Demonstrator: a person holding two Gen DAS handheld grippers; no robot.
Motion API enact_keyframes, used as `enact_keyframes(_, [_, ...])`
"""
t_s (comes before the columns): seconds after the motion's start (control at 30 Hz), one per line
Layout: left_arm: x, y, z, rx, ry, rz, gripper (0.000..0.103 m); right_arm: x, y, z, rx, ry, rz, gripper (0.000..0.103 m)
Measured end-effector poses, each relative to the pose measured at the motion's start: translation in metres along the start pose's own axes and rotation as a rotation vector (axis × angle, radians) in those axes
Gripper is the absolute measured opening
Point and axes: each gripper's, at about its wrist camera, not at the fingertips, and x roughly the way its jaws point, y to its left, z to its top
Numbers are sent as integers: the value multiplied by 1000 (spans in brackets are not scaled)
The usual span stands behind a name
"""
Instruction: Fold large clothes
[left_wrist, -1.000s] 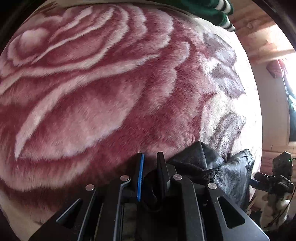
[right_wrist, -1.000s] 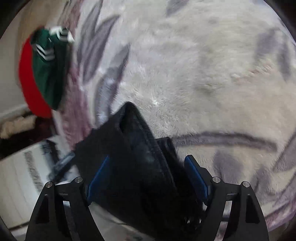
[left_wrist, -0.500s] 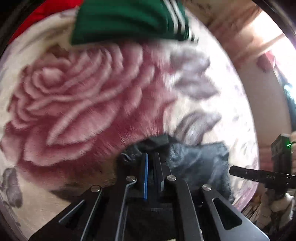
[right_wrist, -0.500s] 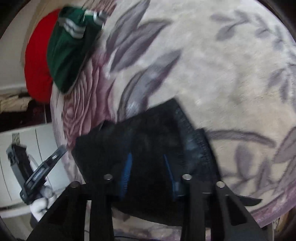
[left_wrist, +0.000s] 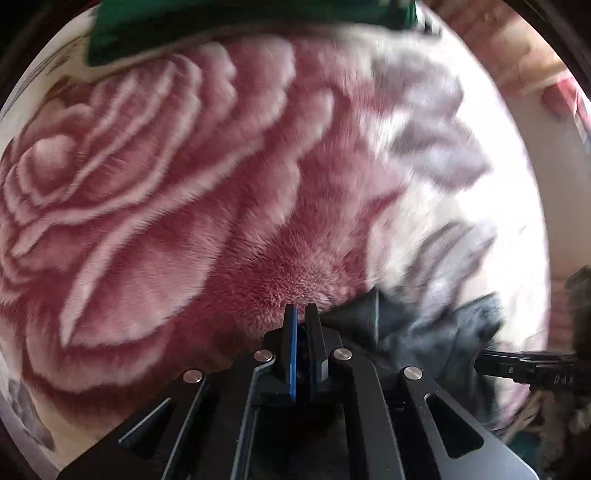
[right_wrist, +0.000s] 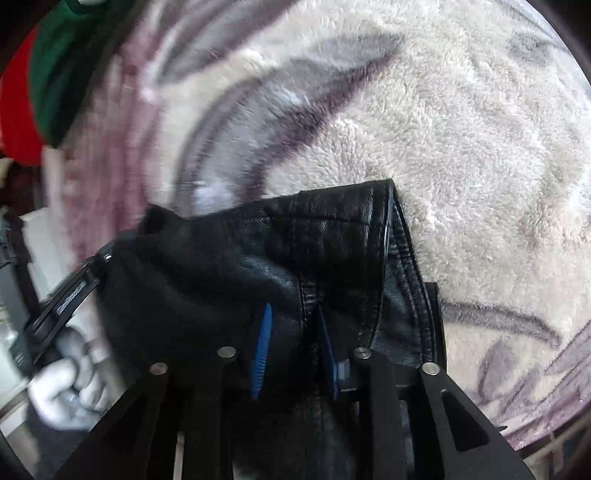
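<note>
Black leather garment (right_wrist: 280, 258) edge on blanket (right_wrist: 461, 147)

Daylight, strong, entering from the right of the left wrist view; blanket (left_wrist: 509, 229) overexposed to white at that edge. Motion blur across upper and right areas in both views; green garment (right_wrist: 55, 74) smeared at upper left. Fisheye bending and black vignette at corners. Leather jacket (right_wrist: 295, 251) sharp, with soft highlights.

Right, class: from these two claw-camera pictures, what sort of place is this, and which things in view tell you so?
Probably a bedroom at home. A plush rose-print blanket covers a wide soft surface, likely a bed; folded green and red clothes lie at its far edge, and both claws grip a black leather garment over it.
</note>
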Motion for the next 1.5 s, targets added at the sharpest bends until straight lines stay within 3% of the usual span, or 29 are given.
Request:
enact_keyframes(0.03, [-14,6,-3,-21,-19,-49,4,-15,-9,-4,8,-22,76,42])
enact_keyframes(0.07, [-25,12,-6,-34,-36,-97,6,-29,-19,-9,16,-56,133,55])
enact_keyframes(0.1, [-35,18,-11,-42,-47,-145,21,-46,-34,-17,28,-104,178,66])
enact_keyframes(0.17, [-40,27,-19,-40,-42,-193,80,-61,-55,-26,47,-155,204,75])
enact_keyframes(0.33, [-14,42,-51,-129,20,-386,80,-51,-116,-45,148,-152,180,76])
enact_keyframes(0.4, [-10,40,-57,-157,33,-412,80,-49,-132,-58,185,-140,181,76])
enact_keyframes(0.5, [0,29,-62,-147,-3,-361,76,-49,-153,-89,270,-144,205,76])
enact_keyframes(0.53, [1,24,-64,-144,-20,-354,52,-50,-158,-98,292,-146,219,76])
enact_keyframes(0.67, [-3,22,-68,-155,-70,-269,39,-54,-176,-142,425,-167,209,76])
enact_keyframes(0.8, [-11,27,-80,-180,-99,-257,35,-32,-194,-179,606,-150,320,76])
enact_keyframes(0.9, [-15,35,-86,-224,-96,-278,33,-24,-192,-180,658,-198,311,76])
enact_keyframes(0.97, [-15,39,-89,-249,-93,-285,33,-36,-177,-165,579,-293,276,76])
enact_keyframes(1.03, [-10,47,-90,-290,-87,-315,35,-42,-160,-148,484,-323,290,78])
enact_keyframes(1.1, [-8,51,-87,-308,-57,-368,43,-35,-141,-125,374,-282,324,102])
enact_keyframes(1.17, [-12,57,-87,-333,-21,-453,49,-22,-126,-99,279,-229,360,103])
enact_keyframes(1.27, [-24,65,-99,-314,-24,-494,64,-2,-104,-65,161,-153,383,103])
enact_keyframes(1.37, [-22,76,-121,-299,-17,-495,70,22,-87,-36,49,-70,360,103])
enact_keyframes(1.5, [-9,88,-139,-345,-27,-611,75,41,-80,-17,-5,31,384,103])
